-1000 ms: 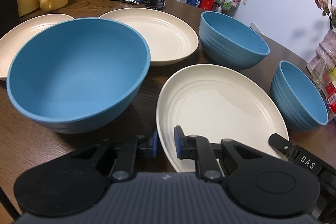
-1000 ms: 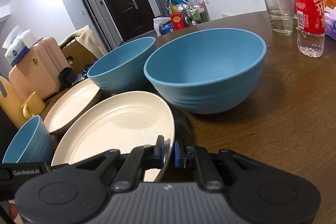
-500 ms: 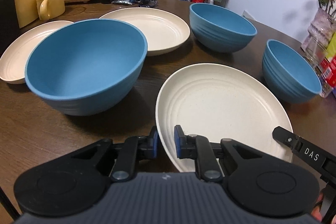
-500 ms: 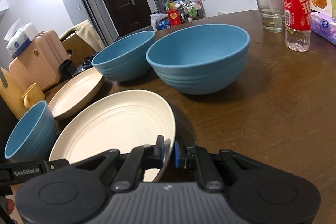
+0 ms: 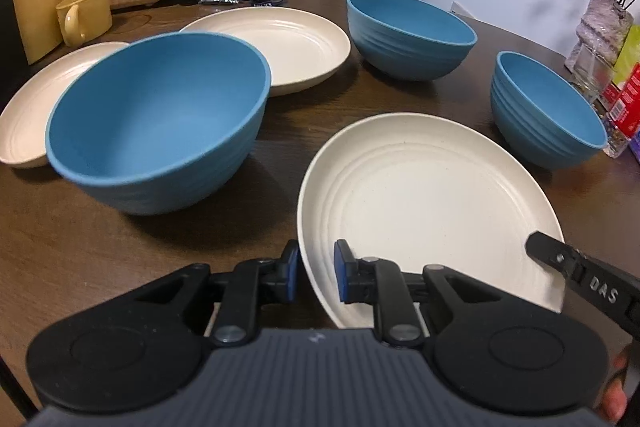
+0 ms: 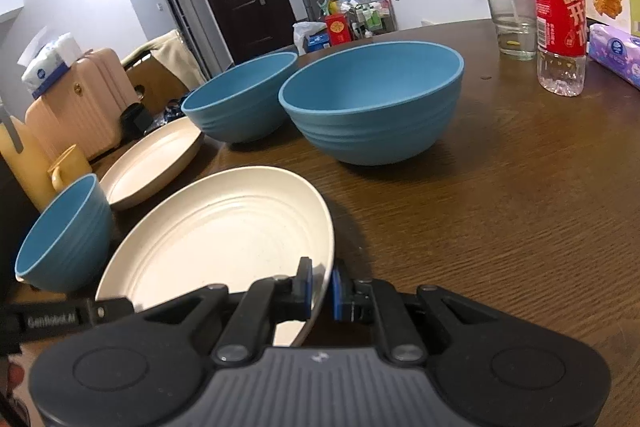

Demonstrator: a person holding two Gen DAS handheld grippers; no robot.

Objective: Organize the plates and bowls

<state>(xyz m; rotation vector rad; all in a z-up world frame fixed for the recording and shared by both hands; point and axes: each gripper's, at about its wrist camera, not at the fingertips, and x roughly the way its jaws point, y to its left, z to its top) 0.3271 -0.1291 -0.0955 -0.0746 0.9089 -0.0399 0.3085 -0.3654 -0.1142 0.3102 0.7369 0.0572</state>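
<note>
Step in hand, as I judge it: move the near plate [image 5: 432,195] onto one of the other plates to start a stack.

Left to right on the table [image 5: 80,247]:
- far-left plate [image 5: 32,107], partly hidden behind the big bowl [image 5: 160,115];
- back plate [image 5: 288,43], just behind that bowl;
- near plate, at the front, between the big bowl and the small bowl [image 5: 548,107].

Grippers:
- left gripper [image 5: 314,275]: straddles the plate's near-left rim. Its jaws have just been opening, and the pads seem to stand just off the rim, so not clamped.
- right gripper [image 6: 320,287]: pinched tight on the plate's right rim, one pad inside the lip and one outside.

Doing it well (judgement):
- The right gripper probably carries the plate alone, so the bite should sit deep on the lip, not at its very edge.
- Draw the left gripper straight back off the rim so it does not drag the plate.
- Lift before travelling, to pass over the big bowl's rim.
- Keep the plate level and set it down centred on the plate below.

Orientation: the plate is round, so it has no long axis. The hollow faces up. A dark shadow under the right edge suggests that side is slightly raised, though whether it is clear of the table I cannot tell.
</note>
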